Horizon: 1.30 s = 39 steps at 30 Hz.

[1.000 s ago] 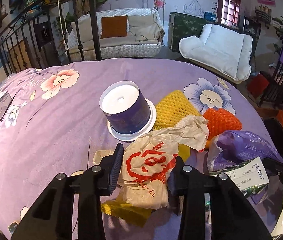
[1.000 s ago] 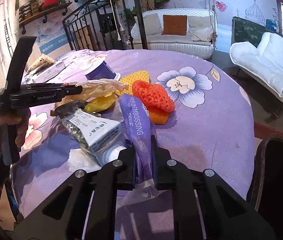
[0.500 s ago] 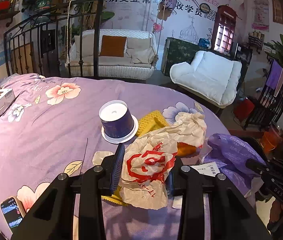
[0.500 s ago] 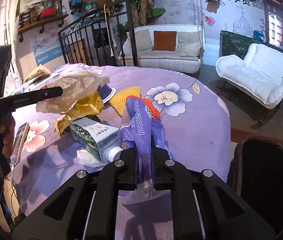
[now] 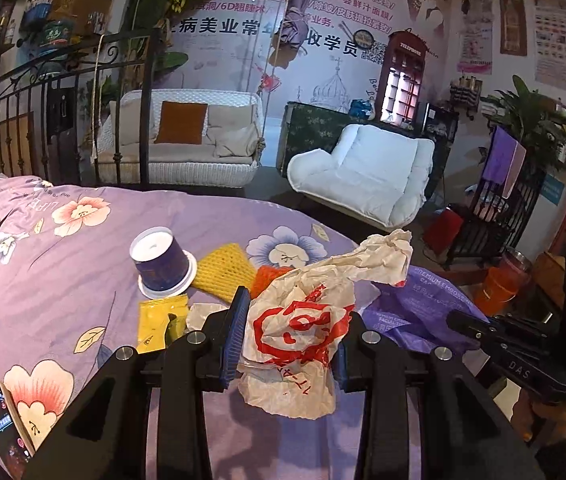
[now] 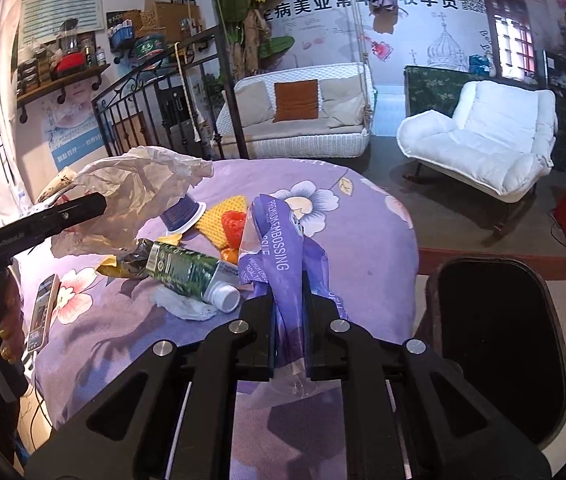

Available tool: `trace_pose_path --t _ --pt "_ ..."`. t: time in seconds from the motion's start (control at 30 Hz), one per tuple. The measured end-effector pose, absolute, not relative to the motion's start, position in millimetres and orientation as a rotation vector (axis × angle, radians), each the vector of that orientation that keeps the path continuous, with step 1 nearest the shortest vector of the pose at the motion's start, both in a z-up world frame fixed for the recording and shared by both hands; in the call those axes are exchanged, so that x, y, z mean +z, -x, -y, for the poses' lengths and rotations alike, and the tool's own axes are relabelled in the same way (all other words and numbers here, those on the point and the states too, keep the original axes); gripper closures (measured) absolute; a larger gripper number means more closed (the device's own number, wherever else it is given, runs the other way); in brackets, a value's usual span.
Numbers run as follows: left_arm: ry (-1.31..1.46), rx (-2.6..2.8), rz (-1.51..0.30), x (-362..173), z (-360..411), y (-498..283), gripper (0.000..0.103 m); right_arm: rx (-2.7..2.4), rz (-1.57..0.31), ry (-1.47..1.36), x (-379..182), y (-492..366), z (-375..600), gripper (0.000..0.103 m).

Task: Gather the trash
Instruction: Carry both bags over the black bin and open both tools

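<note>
Over the purple floral table [image 5: 63, 280], near edge:
left gripper [image 5: 289, 334]: fingers pinching crumpled white paper bag with red print [image 5: 299, 328], held clear of the cloth, likely for carrying to the bin.
right gripper [image 6: 288, 322]: fingers pressed together on purple tissue wrapper [image 6: 279, 248], bunched end up.
black bin [image 6: 499, 344]: right of table, mouth open, probable drop point.
left on table: green tube [image 6: 187, 270], yellow mesh sleeve [image 5: 223, 270], orange mesh sleeve [image 6: 233, 226], upturned purple cup [image 5: 161, 258], phone [image 6: 43, 310].

Crinkly paper bag [image 5: 299, 320]; glossy plastic wrapper [image 6: 283, 248].
</note>
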<state>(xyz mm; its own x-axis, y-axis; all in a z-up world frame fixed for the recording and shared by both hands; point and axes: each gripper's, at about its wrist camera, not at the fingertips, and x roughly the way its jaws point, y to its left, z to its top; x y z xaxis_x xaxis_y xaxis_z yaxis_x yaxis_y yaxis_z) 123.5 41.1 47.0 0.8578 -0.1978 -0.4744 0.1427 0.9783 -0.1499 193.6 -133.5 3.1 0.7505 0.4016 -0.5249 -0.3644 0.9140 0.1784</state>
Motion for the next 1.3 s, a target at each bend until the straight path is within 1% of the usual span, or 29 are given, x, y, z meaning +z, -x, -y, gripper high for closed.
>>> trace_pose_path --t 0.3,0.63,0.87,1.17,1.2,1.27,1.3 --pt "0.091 -0.306 -0.512 35 15 -120 0.067 0.281 -0.573 -0.106 3 -181 184 0.092" --pt "0.062 -0.437 -0.535 24 63 -126 0.067 0.039 -0.626 -0.125 -18 -190 256 0.092" --pt "0.043 -0.483 -0.561 18 84 -130 0.067 -0.093 -0.739 -0.151 -52 -215 294 0.092" --pt "0.006 -0.519 -0.588 11 105 -135 0.067 -0.141 -0.895 -0.226 -100 -242 313 0.092" --pt "0.003 -0.524 -0.590 11 107 -136 0.067 -0.144 -0.905 -0.230 -103 -243 313 0.087" --pt "-0.003 -0.530 -0.595 10 112 -136 0.067 -0.153 -0.913 -0.241 -108 -244 314 0.072" --pt "-0.004 -0.535 -0.597 10 113 -137 0.067 -0.159 -0.913 -0.244 -109 -243 314 0.052"
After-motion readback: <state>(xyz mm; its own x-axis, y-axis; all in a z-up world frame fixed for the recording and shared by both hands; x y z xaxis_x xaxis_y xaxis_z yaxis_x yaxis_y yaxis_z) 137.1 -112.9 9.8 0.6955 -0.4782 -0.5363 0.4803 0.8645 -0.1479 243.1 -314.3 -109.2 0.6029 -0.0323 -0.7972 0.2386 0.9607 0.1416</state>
